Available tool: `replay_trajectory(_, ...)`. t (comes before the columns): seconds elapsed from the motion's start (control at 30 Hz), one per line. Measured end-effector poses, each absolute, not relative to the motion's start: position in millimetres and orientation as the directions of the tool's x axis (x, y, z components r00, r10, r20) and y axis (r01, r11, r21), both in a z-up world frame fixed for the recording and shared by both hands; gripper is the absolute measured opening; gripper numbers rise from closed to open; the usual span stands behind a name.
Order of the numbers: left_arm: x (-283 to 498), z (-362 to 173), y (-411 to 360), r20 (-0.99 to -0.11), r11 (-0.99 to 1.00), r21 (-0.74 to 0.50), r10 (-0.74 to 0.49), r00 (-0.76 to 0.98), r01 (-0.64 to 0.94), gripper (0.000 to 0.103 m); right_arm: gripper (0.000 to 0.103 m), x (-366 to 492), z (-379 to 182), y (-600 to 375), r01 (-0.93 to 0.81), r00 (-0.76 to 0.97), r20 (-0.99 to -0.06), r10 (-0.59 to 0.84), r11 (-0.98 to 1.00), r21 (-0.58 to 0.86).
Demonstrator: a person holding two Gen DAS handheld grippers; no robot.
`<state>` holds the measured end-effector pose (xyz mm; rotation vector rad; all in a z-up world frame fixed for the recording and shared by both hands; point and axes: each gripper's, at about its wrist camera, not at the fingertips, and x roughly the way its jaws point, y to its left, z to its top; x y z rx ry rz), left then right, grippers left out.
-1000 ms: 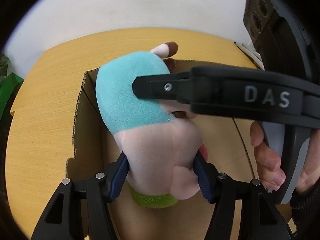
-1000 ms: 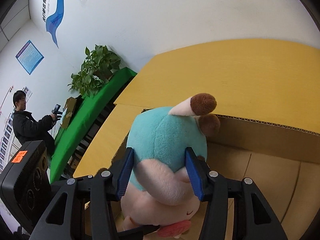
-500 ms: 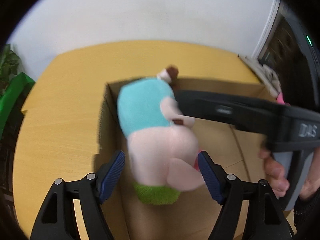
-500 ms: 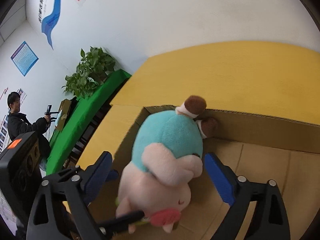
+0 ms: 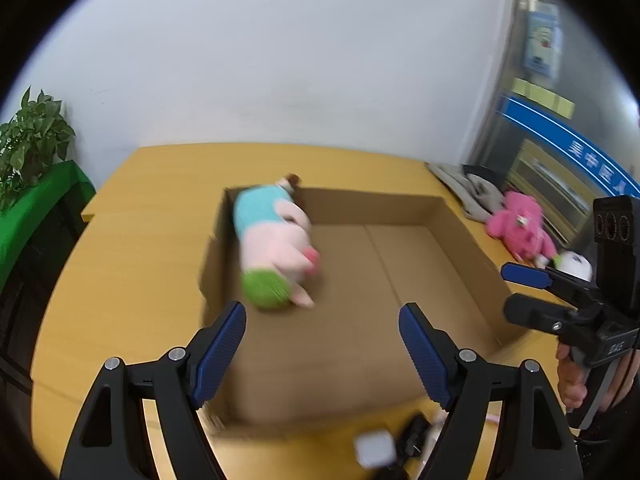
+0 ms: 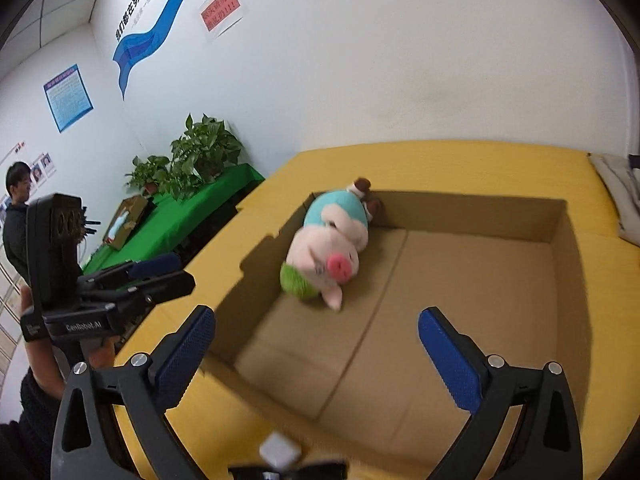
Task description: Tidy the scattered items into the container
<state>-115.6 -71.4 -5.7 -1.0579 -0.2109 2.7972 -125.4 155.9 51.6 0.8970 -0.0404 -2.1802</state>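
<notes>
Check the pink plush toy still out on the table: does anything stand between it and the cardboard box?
Nothing visible does. The pink plush toy lies on the table just outside the right wall of the cardboard box, which is open-topped and holds only the pig plush at its left end.

Left hand-held gripper (image 5: 322, 334) jaws spread wide, empty; right hand-held gripper (image 6: 316, 338) likewise, both angled downward.

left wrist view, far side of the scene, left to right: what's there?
potted plant → pig plush in the cardboard box → grey cloth → pink plush → right gripper
</notes>
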Motion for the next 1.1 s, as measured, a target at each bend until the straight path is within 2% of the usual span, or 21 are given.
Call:
replay_trajectory(0.17,-58,-12,-35,-0.647,-0.970,-0.202,0.239,-0.724,-0.139,0.079,0.103,-76,50,178,0.612,-0.529,-0.601,-0.599,-0.760,0.219)
replay_trajectory(0.4,-17,-43,-1,-0.662,-0.944,-0.241,0.330,-0.673,-0.225,0.079,0.103,-29,43,189,0.595,-0.560,-0.628,-0.540,-0.790,0.148)
replay_trajectory(0.57,-6,-77,17,-0.712,-0.931,-0.272,0.365,-0.600,-0.244,0.079,0.103,-15,17,203,0.554,-0.528,-0.678,-0.512,-0.812,0.181)
replay_trajectory(0.77,-6,-111,31,-0.774,-0.932,-0.270,0.360,-0.521,-0.243,0.077,0.103,-6,-41,218,0.469,-0.435,-0.779,-0.452,-0.852,0.233)
replay_trajectory(0.9,-9,-124,39,-0.788,-0.921,-0.292,0.385,-0.481,-0.258,0.065,0.102,-3,-65,218,0.441,-0.395,-0.806,-0.441,-0.860,0.255)
replay_trajectory(1.03,-11,-134,47,-0.802,-0.911,-0.299,0.401,-0.443,-0.283,0.065,0.099,-5,-78,212,0.440,-0.377,-0.818,-0.434,-0.861,0.254)
replay_trajectory(1.1,-13,-142,49,-0.815,-0.911,-0.307,0.400,-0.419,-0.274,0.052,0.098,-8,-83,209,0.439,-0.368,-0.823,-0.432,-0.861,0.256)
